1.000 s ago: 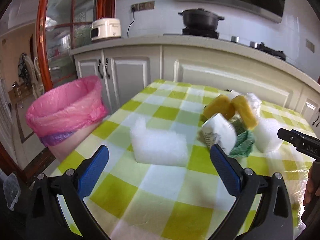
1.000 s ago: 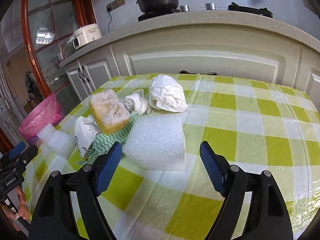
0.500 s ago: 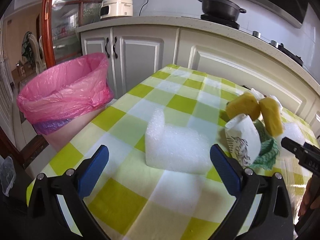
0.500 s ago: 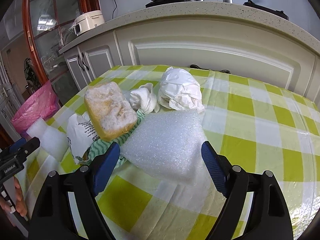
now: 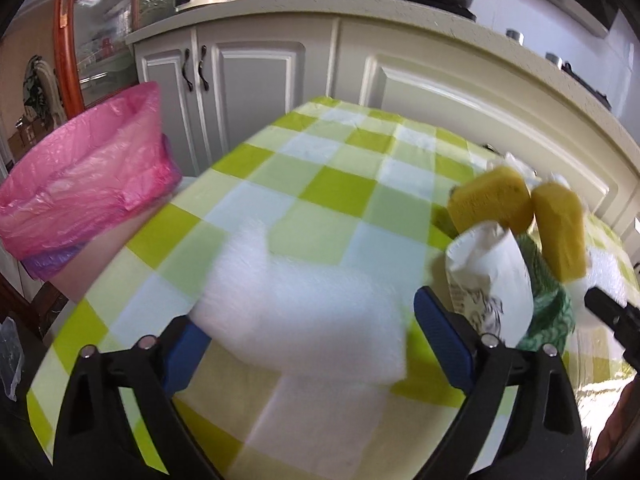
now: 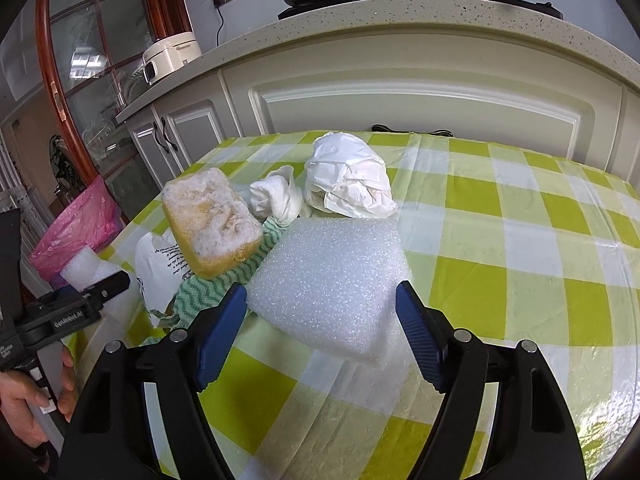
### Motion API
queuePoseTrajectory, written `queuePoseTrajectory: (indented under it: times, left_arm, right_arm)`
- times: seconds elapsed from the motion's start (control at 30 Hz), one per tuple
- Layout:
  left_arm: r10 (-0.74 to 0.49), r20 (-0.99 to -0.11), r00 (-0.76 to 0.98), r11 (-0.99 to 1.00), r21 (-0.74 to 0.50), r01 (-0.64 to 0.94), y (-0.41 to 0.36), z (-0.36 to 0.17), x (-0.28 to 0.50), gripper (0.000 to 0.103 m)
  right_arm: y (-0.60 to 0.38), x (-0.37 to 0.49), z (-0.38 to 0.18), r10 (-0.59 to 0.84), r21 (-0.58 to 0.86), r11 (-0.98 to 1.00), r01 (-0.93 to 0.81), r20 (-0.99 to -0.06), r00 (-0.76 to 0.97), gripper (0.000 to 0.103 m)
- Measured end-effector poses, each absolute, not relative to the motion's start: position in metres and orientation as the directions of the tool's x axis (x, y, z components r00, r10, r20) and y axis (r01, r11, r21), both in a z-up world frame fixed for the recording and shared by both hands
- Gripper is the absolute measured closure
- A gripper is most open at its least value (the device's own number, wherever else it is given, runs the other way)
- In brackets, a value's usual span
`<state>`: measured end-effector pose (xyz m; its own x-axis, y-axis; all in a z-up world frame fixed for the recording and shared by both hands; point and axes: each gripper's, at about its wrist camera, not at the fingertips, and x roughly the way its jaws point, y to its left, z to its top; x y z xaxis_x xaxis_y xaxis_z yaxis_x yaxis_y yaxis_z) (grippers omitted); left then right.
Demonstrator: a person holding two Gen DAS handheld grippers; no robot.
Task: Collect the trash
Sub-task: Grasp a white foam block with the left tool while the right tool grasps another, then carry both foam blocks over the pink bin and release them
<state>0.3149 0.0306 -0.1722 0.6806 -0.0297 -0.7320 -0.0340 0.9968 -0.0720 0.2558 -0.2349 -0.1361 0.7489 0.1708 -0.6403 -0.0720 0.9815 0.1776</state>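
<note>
A white L-shaped foam piece (image 5: pixel 304 312) lies on the checked tablecloth (image 5: pixel 340 184) between the blue pads of my left gripper (image 5: pixel 312 344). Its jaws are closing, and a small gap shows at the right pad (image 5: pixel 440 340). A thicker white foam block (image 6: pixel 328 280) lies between the pads of my right gripper (image 6: pixel 320 320), whose jaws are also closing and stand just off its sides. The pink-lined trash bin (image 5: pixel 80 176) stands beside the table's left edge.
A pile sits between the two foam pieces: a yellow sponge (image 6: pixel 212 220), a green zigzag cloth (image 6: pixel 200 292), a printed paper bag (image 6: pixel 156 268), a crumpled tissue (image 6: pixel 276 196) and a white plastic bag (image 6: pixel 348 180). Kitchen cabinets (image 6: pixel 420 108) stand behind the table.
My left gripper moved forward and down, so the L-shaped foam now lies between its pads, and its jaws narrowed. The right gripper's jaws narrowed around the foam block.
</note>
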Motion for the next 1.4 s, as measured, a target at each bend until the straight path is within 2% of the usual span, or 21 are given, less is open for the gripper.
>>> queuePoseTrajectory:
  times: [0.03, 0.27, 0.57, 0.77, 1.13, 1.4]
  left_arm:
    - [-0.037, -0.740, 0.672, 0.997, -0.075, -0.028, 0.029, -0.174, 0.315, 0.023]
    - [-0.025, -0.694, 0.719, 0.995, -0.085, -0.047, 0.035, -0.163, 0.296, 0.024]
    - [-0.090, -0.584, 0.807, 0.993, -0.119, 0.025, 0.021, -0.122, 0.212, 0.024]
    - [-0.091, -0.516, 0.852, 0.994, -0.095, 0.049, 0.015, -0.096, 0.170, 0.024]
    - [0.075, -0.437, 0.896, 0.988, -0.089, -0.126, 0.090, -0.049, 0.131, 0.024]
    - [0.180, -0.439, 0.880, 0.961, -0.113, -0.253, 0.175, -0.029, 0.155, 0.024]
  right_arm:
    - [-0.235, 0.255, -0.136, 0.170, 0.177, 0.982, -0.072, -0.640, 0.749, 0.031]
    - [-0.237, 0.242, -0.129, 0.178, 0.177, 0.981, -0.085, -0.621, 0.763, 0.032]
    - [-0.212, 0.197, -0.103, 0.252, 0.156, 0.968, -0.199, -0.558, 0.791, 0.032]
    - [-0.193, 0.172, -0.083, 0.283, 0.132, 0.959, -0.252, -0.515, 0.809, 0.032]
    - [-0.116, 0.180, -0.032, 0.430, 0.087, 0.894, -0.440, -0.446, 0.785, 0.032]
    - [-0.023, 0.235, -0.007, 0.563, 0.097, 0.804, -0.586, -0.438, 0.700, 0.032]
